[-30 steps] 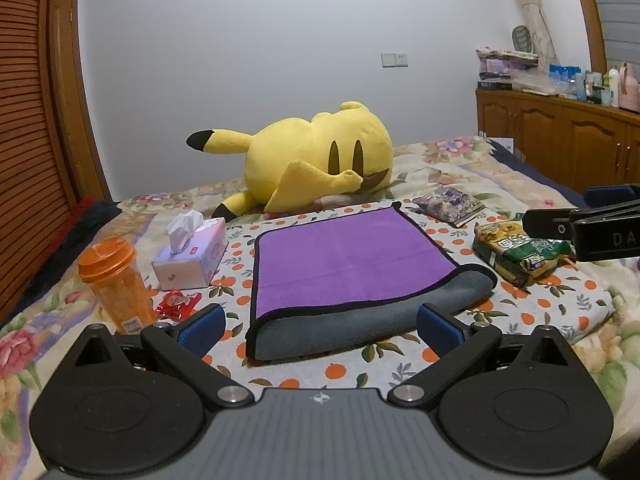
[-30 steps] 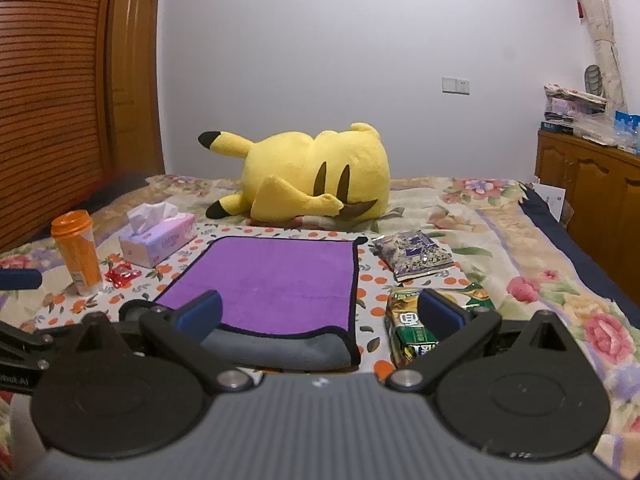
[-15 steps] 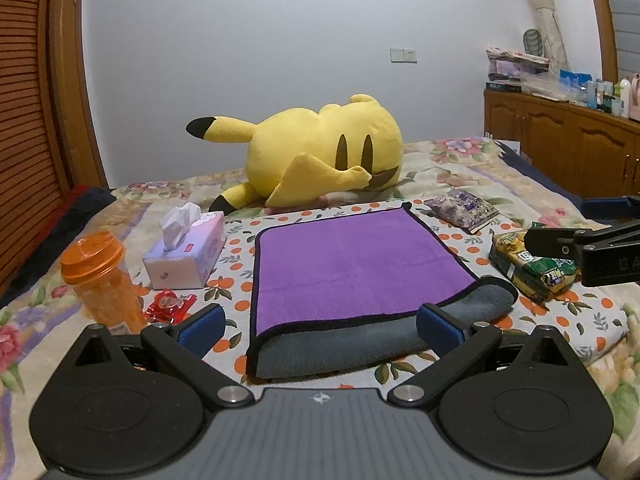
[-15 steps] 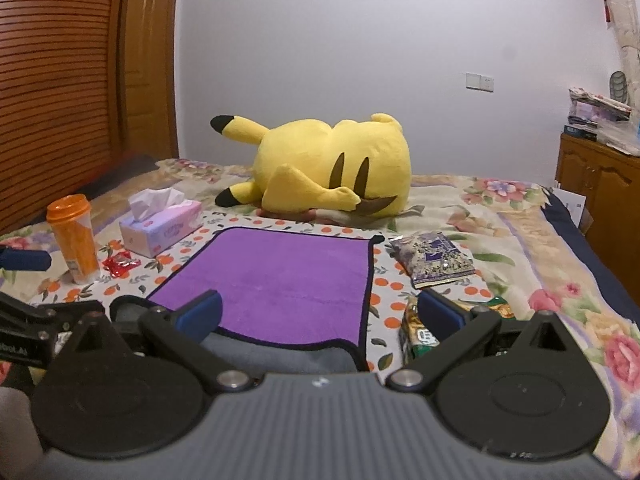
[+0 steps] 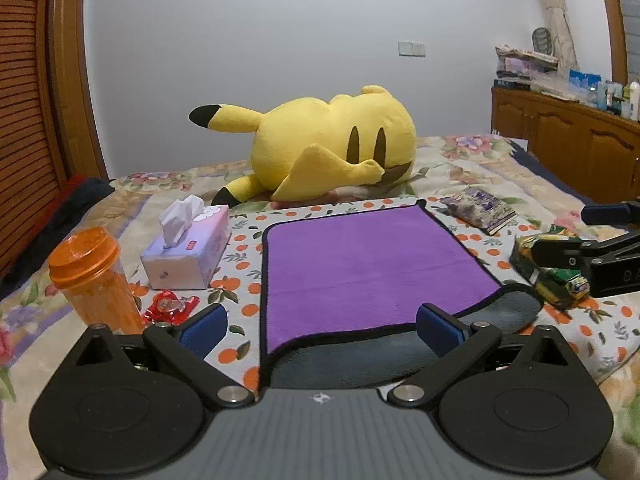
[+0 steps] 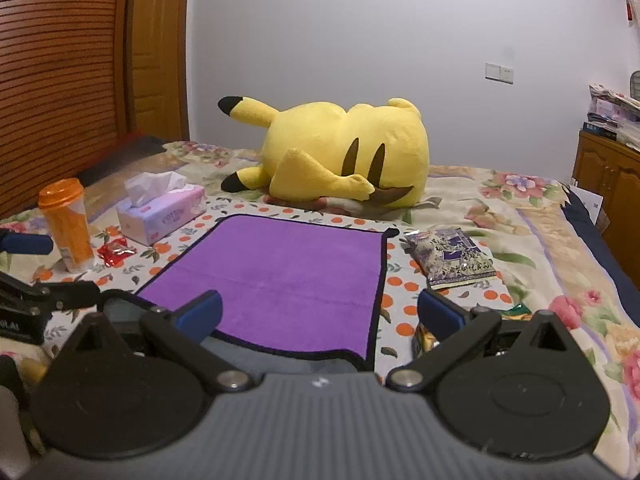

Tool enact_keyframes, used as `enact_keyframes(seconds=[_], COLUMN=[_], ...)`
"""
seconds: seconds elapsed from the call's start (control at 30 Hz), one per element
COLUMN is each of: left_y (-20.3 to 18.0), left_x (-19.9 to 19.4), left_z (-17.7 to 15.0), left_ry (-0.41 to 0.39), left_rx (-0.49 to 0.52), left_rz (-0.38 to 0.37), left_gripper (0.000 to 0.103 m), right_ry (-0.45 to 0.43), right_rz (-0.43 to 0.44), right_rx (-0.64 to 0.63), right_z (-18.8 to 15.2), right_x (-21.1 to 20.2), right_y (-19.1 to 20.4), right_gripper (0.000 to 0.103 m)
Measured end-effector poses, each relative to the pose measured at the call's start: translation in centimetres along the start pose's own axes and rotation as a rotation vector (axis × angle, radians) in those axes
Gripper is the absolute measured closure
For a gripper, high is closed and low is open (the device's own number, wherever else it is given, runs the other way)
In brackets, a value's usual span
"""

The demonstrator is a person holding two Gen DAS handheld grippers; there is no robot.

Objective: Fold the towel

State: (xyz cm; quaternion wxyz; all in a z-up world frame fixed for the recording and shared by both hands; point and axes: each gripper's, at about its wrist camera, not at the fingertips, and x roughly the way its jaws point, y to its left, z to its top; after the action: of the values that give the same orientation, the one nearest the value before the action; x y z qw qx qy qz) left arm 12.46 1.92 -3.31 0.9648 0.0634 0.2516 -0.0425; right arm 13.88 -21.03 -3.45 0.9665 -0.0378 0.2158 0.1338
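A purple towel with black trim and a grey underside lies flat on the bed; its near edge is folded over, showing grey. It also shows in the right wrist view. My left gripper is open and empty, just before the towel's near left corner. My right gripper is open and empty, before the near right corner. The right gripper's fingers reach in at the right edge of the left wrist view.
A yellow plush toy lies behind the towel. A tissue box, an orange bottle and a red wrapper sit left. Snack packets sit right. A wooden cabinet stands far right.
Both grippers have dropped lower and moved closer to the towel's near edge. The towel itself has not moved. Both stay open.
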Motion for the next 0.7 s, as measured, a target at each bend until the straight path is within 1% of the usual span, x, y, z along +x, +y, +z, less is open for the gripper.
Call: enact_keyframes(seconds=[0.1,0.3,0.47,0.67,0.7], left_y=[0.9,2.3,2.7,3.0,3.0], left_x=[0.7,2.2,3.2,4.8,5.1], left_z=[0.2,0.2,0.0,-0.5,-0.6], left_ry=[0.006,0.039,0.066,0.121,0.131], left_rx=[-0.009,-0.002,0.012,0.029,0.031], left_rz=[0.0,-0.005,-0.025,-0.045,-0.047], left_gripper=[0.001,0.006,0.018,0.027,0.029], right_ry=[0.011,0.032,0.059,0.115,0.126], right_rz=[0.005,0.01,0.01,0.021,0.025], right_rx=[0.001,-0.01,-0.009,-0.013,-0.012], right_z=[0.0,0.0,-0.1,-0.6,-0.7], right_x=[0.5,1.6,2.7,4.0,4.3], right_y=[-0.2,-0.7,-1.1,-1.4,-1.5], right_gripper=[0.0,0.0,0.0,0.001,0.003])
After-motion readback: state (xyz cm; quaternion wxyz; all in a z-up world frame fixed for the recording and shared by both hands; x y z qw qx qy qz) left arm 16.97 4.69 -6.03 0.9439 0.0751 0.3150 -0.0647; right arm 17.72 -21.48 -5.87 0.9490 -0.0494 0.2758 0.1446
